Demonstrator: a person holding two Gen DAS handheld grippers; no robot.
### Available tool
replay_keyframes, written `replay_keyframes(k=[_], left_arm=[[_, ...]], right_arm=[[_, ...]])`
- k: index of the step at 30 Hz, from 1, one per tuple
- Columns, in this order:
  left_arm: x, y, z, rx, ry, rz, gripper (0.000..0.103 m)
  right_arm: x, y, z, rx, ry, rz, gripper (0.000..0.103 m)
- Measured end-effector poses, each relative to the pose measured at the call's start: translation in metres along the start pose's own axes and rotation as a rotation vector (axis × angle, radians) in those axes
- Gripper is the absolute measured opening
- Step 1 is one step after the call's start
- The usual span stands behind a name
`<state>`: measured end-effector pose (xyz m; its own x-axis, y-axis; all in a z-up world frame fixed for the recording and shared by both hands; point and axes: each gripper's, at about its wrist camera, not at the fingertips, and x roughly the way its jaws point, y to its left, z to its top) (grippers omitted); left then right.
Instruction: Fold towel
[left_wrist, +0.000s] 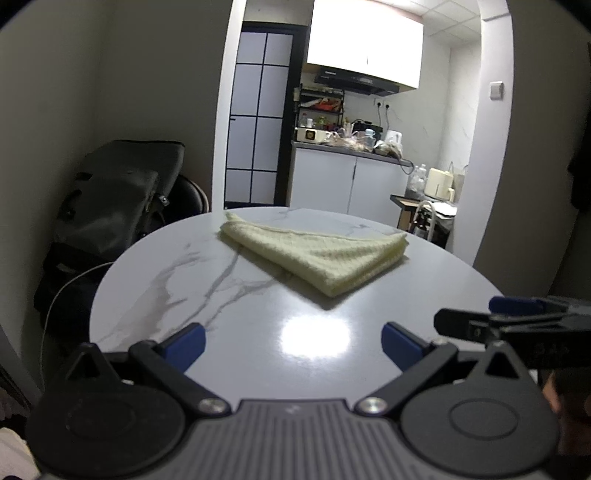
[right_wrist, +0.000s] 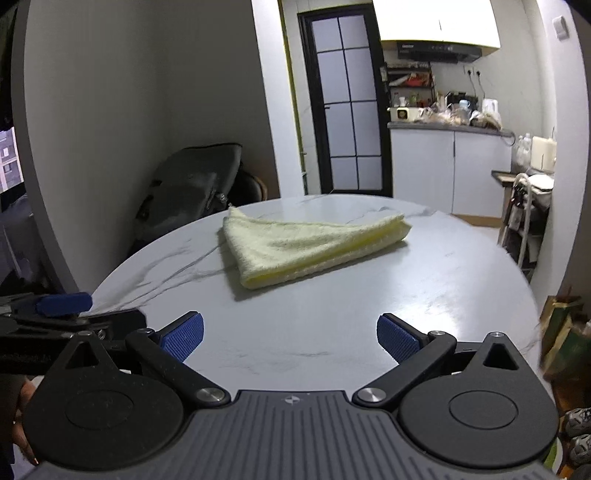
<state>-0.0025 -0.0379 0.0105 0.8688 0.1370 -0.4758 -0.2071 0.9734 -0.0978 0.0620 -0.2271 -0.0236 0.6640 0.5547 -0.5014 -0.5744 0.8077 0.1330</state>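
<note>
Nearest you: your left gripper (left_wrist: 293, 345), black arms with blue ribbed pads, jaws spread wide apart and holding nothing, poised over the near edge of the round white marble-patterned table (left_wrist: 177, 280). Just to its right in the left wrist view, your right gripper (left_wrist: 517, 314) enters side-on.

Beside it: your right gripper (right_wrist: 290, 338), same black-and-blue build, jaws likewise parted and empty, also above the table's (right_wrist: 443, 288) near edge. Your left gripper (right_wrist: 62, 304) shows at the left border of the right wrist view.

Middle of the table: pale yellow terry towel (left_wrist: 317, 254), folded into a layered, roughly triangular bundle, lying flat on the tabletop. It sits well apart from both grippers, one corner pointing toward you. In the right wrist view the towel (right_wrist: 303, 247) shows stacked folded edges along its near side.

Behind the table, left: dark grey fabric bag (left_wrist: 114, 206) against the wall.

Farthest: black-framed glass-panel door (left_wrist: 255, 110), white kitchen cabinets (left_wrist: 347, 181) with a cluttered counter, black range hood (left_wrist: 354, 81).
</note>
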Motion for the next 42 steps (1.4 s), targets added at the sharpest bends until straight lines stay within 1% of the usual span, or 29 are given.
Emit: replay_keyframes(k=[4,7,10,14,18,21,34,42], left_arm=[[0.004,0.008,0.0,-0.01,0.008,0.01,0.103],[0.005,0.013,0.0,-0.013,0.011,0.02,0.103],[0.006,0.017,-0.002,-0.019,0.014,0.016,0.103],[0.008,0.018,-0.005,-0.01,0.018,0.02,0.103],[0.008,0.019,-0.005,-0.017,0.026,0.012,0.103],[0.008,0.018,-0.006,-0.002,0.031,0.011,0.103],[-0.003,0.021,-0.004,0.007,0.014,0.014,0.103],[-0.003,0.02,-0.006,0.025,0.023,0.015,0.103]], right_arm=[[0.003,0.005,-0.002,-0.003,-0.003,0.003,0.102],[0.002,0.0,0.001,0.041,0.008,0.019,0.102],[0.001,-0.002,0.0,0.055,0.01,0.008,0.102],[0.0,-0.004,-0.002,0.072,0.006,0.018,0.102],[0.003,-0.004,-0.006,0.097,0.021,0.026,0.102],[0.003,-0.002,-0.006,0.086,0.02,0.019,0.102],[0.005,0.009,-0.008,0.039,0.018,-0.01,0.102],[0.003,0.013,-0.005,0.038,0.019,-0.017,0.102]])
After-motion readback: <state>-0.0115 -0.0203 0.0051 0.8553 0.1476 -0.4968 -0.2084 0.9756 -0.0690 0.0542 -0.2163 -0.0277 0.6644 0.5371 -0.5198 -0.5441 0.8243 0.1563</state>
